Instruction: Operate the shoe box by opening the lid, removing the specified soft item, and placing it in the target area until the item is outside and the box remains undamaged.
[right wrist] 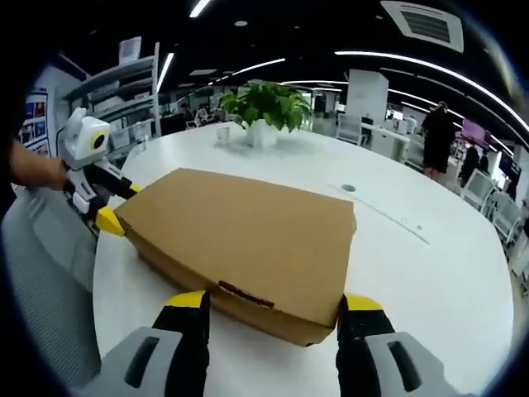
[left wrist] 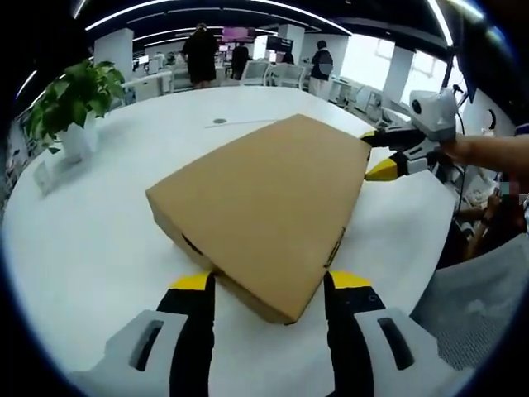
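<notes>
A closed brown cardboard shoe box (left wrist: 264, 198) lies flat on the white table (left wrist: 91, 248), lid down. My left gripper (left wrist: 269, 281) is open, its yellow-tipped jaws straddling the box's near corner. At the far right corner my right gripper (left wrist: 376, 154) is open too, one jaw on each side of that corner, held by a hand. In the right gripper view the box (right wrist: 248, 231) fills the middle. My right gripper (right wrist: 274, 301) brackets the box's near edge, and my left gripper (right wrist: 121, 205) sits at the far left corner. The box's contents are hidden.
A potted plant (left wrist: 74, 95) (right wrist: 264, 107) stands on the table beyond the box. A round cable hole (left wrist: 219, 121) (right wrist: 348, 188) is set in the tabletop. The person's grey clothing (left wrist: 479, 306) (right wrist: 50, 273) is at the table's edge. People stand among desks far behind.
</notes>
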Demonstrator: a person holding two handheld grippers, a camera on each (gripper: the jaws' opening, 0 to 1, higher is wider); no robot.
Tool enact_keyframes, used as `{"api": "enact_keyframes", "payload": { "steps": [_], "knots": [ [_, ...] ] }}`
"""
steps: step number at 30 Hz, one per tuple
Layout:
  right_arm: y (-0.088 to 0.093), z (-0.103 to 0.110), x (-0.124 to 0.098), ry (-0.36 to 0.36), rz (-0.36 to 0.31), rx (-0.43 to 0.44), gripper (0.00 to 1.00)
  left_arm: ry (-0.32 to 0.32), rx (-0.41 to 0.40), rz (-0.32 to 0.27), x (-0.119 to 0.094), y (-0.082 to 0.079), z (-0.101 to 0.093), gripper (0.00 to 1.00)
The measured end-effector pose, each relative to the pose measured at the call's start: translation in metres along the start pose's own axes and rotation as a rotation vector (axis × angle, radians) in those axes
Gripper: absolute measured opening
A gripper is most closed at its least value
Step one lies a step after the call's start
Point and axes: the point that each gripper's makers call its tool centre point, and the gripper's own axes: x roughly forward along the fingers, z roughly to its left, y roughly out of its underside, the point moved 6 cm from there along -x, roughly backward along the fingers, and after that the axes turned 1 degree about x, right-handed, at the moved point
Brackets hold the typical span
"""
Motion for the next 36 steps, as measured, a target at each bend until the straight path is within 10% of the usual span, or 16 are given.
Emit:
{"api": "enact_keyframes", "payload": {
  "steps": [36],
  "knots": [
    [-0.012,0.058,0.014,0.131,-0.054,0.169,0.53,0.045,-0.044,0.003,-0.019,0.007,0.064,0.42]
  ]
}}
